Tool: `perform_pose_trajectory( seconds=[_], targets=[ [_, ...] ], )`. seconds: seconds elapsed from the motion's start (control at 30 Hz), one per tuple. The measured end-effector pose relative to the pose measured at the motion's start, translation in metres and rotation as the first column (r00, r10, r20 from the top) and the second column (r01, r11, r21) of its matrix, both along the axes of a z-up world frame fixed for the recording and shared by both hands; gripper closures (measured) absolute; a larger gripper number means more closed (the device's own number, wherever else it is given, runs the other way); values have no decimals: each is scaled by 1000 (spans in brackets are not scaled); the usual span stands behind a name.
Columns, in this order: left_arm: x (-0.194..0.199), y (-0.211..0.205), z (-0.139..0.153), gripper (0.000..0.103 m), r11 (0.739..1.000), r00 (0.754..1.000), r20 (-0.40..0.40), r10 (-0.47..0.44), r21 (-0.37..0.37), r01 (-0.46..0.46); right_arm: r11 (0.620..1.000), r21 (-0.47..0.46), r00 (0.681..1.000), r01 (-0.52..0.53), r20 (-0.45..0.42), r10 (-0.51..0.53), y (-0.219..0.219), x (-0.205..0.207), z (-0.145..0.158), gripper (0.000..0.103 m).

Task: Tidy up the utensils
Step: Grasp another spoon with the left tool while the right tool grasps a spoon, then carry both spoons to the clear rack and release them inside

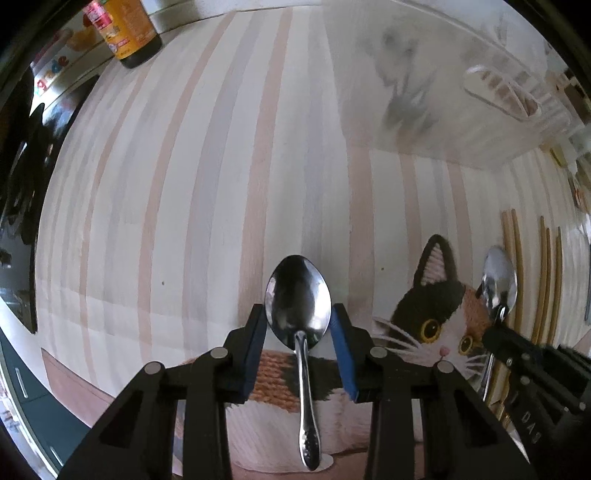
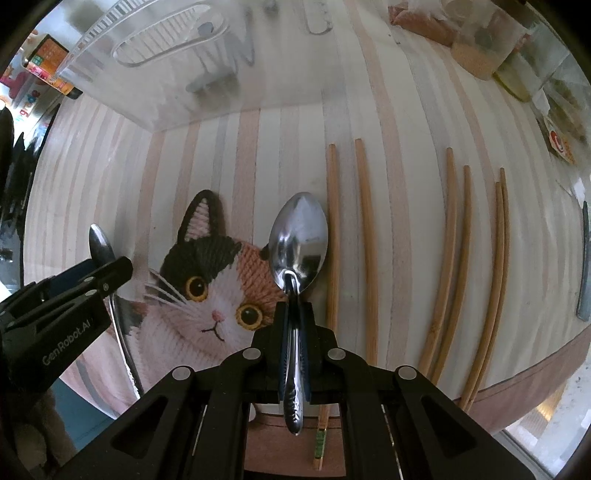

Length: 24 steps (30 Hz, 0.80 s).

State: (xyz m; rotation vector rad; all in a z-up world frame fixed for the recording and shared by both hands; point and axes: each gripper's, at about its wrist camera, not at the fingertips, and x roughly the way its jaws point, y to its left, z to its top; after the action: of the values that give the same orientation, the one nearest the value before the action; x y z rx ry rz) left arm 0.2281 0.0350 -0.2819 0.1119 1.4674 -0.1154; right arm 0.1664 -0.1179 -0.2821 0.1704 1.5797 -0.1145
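Observation:
A steel spoon [image 1: 298, 295] lies flat between my left gripper's [image 1: 298, 321] blue pads [image 1: 341, 343], which touch both sides of its bowl. Its handle runs back over the cat mat [image 1: 424, 314]. In the right wrist view this gripper [image 2: 110, 273] hovers at the left with that spoon [image 2: 99, 242] under it. My right gripper [image 2: 293, 306] is shut on the handle of a second spoon [image 2: 298, 240], bowl forward, over the mat's [image 2: 207, 288] right edge. Several wooden chopsticks [image 2: 365, 240] lie side by side on the striped table [image 2: 277, 147] to the right.
A clear plastic organiser [image 2: 166, 74] stands at the back, blurred utensils inside. A dark bottle [image 1: 129, 33] is far left. Jars and packets [image 2: 476, 55] crowd the back right. A grey flat utensil [image 2: 584, 266] lies by the right table edge.

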Motion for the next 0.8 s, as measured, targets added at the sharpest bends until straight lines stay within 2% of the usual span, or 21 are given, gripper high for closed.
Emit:
perform_pose_trajectory(
  seconds=[0.23,0.43,0.8],
  targets=[
    [-5,-8,7,71,999,999,9,-40,15,40,999,-32,1000,22,13,-21,2,-3,0,97],
    [-7,-7,9,71,999,999,9,-41,-3,41,1000,-10,1000,27,-9,-27,-4,4,0,97],
    [-5,-6,9,71,999,999,15,-45,3,45,998,-55,1000,15,-3,-15,7,16,-2,97]
  ],
)
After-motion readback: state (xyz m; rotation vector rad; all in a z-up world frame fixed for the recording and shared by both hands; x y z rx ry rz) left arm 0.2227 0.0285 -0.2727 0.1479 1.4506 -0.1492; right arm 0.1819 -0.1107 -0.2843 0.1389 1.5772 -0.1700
